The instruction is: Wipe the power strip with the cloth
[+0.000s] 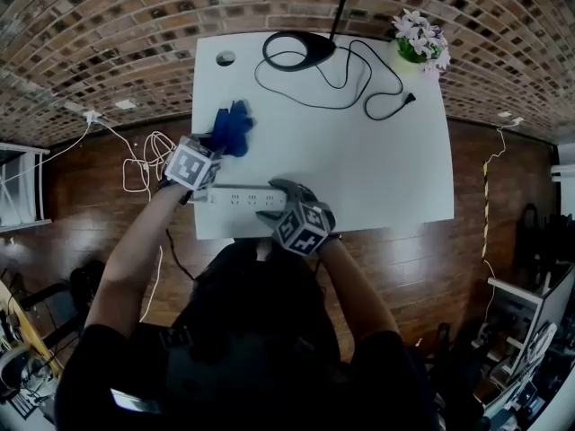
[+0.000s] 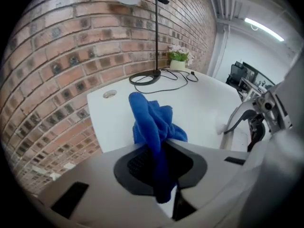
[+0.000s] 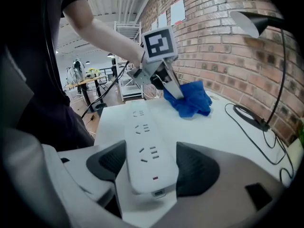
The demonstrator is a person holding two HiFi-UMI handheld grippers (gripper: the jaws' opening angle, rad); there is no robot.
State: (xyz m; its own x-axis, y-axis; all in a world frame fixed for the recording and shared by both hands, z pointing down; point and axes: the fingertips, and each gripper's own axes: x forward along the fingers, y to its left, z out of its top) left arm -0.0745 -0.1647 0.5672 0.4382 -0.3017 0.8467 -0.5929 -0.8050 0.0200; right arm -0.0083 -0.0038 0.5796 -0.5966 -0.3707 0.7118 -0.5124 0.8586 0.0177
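- Right gripper view: right gripper (image 3: 151,175) jaws clamp near end of power strip (image 3: 142,141), lying flat on white table (image 3: 223,132).
- Past strip's far end: left gripper (image 2: 159,163) pinched tight on blue cloth (image 2: 152,122), bunched on table.

1. Left gripper (image 2: 160,151) points steeply down, jaws clamped on cloth (image 2: 152,120).
2. Right gripper (image 3: 151,175) angles down, jaws wide, pads against the sides of strip (image 3: 145,146).
3. Left forearm (image 1: 135,250) and right forearm (image 1: 355,285) are bare, reaching forward.
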